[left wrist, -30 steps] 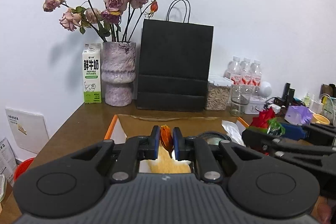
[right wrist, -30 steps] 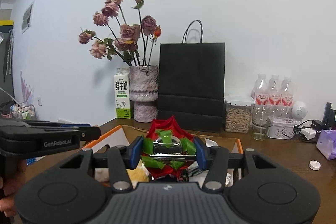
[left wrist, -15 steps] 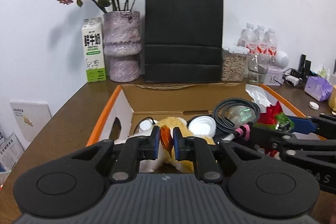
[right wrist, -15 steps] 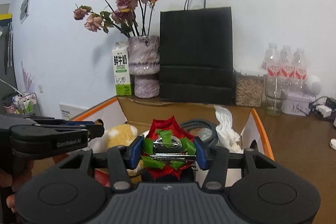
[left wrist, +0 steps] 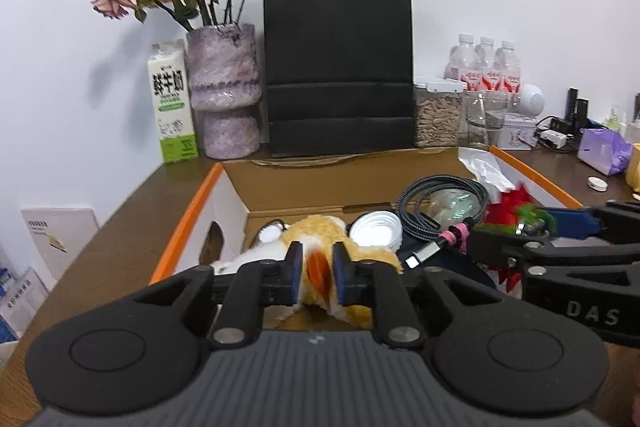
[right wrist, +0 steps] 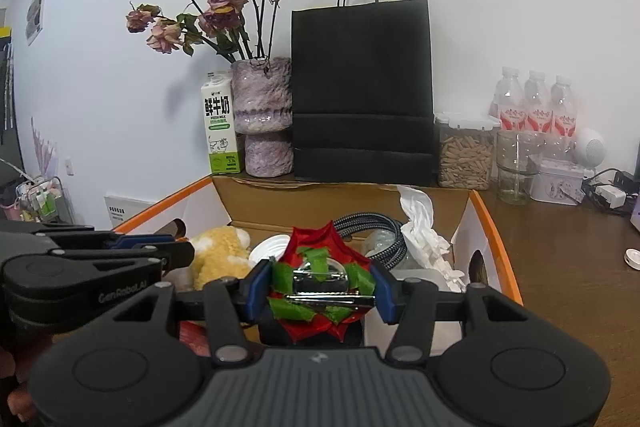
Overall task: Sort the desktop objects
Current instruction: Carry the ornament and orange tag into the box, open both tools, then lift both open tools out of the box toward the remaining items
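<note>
An orange-rimmed cardboard box (left wrist: 192, 203) holds a yellow plush toy (left wrist: 320, 227), a coiled black cable (left wrist: 444, 203), a white lid (left wrist: 376, 231) and crumpled tissue (right wrist: 420, 227). My left gripper (left wrist: 317, 267) is low in the box. Its jaws are opening, and the toy's orange part (left wrist: 318, 269) sits loose between the pads. My right gripper (right wrist: 320, 287) is beside it to the right, jaws also opening. Between its pads rests a red-and-green ornament (right wrist: 320, 267) with a clear dome, lying on the box's contents; only its leaves brush the pads.
Behind the box stand a black paper bag (left wrist: 338, 67), a vase of dried roses (left wrist: 224, 87), a milk carton (left wrist: 172, 107), a seed jar (left wrist: 436, 115), a glass (right wrist: 516, 167) and water bottles (right wrist: 536, 107). A white cap (right wrist: 632, 259) lies on the table at right.
Both grippers came down into the box with the plush toy and the ornament. Since half a second ago both pairs of jaws have spread wider.
</note>
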Tool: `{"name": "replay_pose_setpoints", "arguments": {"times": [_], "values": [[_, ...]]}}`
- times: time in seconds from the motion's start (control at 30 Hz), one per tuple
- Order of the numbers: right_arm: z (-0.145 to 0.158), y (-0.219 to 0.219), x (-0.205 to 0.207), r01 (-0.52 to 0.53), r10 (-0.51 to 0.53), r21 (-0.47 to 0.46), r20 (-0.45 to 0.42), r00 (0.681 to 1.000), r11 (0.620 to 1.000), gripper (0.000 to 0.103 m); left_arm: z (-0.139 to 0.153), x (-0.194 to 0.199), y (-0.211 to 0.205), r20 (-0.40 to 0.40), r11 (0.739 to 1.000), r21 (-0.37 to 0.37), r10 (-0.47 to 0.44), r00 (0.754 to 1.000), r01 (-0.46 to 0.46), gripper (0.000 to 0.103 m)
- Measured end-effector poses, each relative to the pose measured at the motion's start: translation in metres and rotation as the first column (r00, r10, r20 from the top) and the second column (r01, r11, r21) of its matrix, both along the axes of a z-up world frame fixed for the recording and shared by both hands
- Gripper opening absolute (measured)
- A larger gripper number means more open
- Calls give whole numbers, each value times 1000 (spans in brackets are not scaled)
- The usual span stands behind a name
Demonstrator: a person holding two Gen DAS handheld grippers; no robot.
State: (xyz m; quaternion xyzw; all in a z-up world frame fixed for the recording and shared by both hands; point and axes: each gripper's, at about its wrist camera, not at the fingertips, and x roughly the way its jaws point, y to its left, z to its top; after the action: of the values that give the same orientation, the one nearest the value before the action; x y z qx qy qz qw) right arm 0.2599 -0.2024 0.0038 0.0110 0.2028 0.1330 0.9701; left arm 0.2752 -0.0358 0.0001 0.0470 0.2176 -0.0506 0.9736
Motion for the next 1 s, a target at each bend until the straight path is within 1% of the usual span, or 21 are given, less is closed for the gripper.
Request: {"name": "replay_pose_setpoints", "arguments": {"times": [0.03, 0.07, 0.1, 0.13, 0.17, 0.2, 0.27, 0.43, 0.67, 1.0], "values": [[0, -1, -1, 6, -6, 3, 3, 1000, 1000, 62, 0, -1, 0, 4, 1000, 6, 10, 1000, -10, 52], [0, -2, -2, 12, -12, 5, 5, 1000, 1000, 72, 1, -3, 0, 16, 1000, 6, 19, 1000, -19, 71], [1, -3, -4, 20, -20, 5, 13, 1000, 1000, 82, 3, -5, 1, 29, 1000, 5, 25, 999, -25, 77], [3, -4, -6, 31, -31, 6, 24, 999, 999, 88, 5, -8, 2, 46, 999, 5, 34, 998, -35, 83], [4, -6, -9, 42, -42, 7, 36, 998, 999, 96, 6, -10, 2, 61, 999, 6, 44, 997, -44, 93], [6, -8, -11, 51, -51, 8, 43, 998, 999, 103, 8, -12, 2, 80, 998, 7, 61, 995, -61, 101], [7, -12, -15, 66, -66, 17, 52, 996, 998, 103, 9, -16, 2, 116, 996, 15, 83, 990, -86, 103], [10, -17, -20, 77, -78, 26, 56, 995, 997, 103, 10, -22, -1, 123, 997, 30, 63, 990, -67, 103], [9, -15, -24, 74, -75, 16, 59, 995, 997, 103, 8, -25, -1, 117, 998, 19, 56, 992, -59, 103], [8, -17, -28, 75, -76, 10, 58, 995, 997, 103, 7, -31, -1, 125, 998, 24, 50, 991, -54, 103]]}}
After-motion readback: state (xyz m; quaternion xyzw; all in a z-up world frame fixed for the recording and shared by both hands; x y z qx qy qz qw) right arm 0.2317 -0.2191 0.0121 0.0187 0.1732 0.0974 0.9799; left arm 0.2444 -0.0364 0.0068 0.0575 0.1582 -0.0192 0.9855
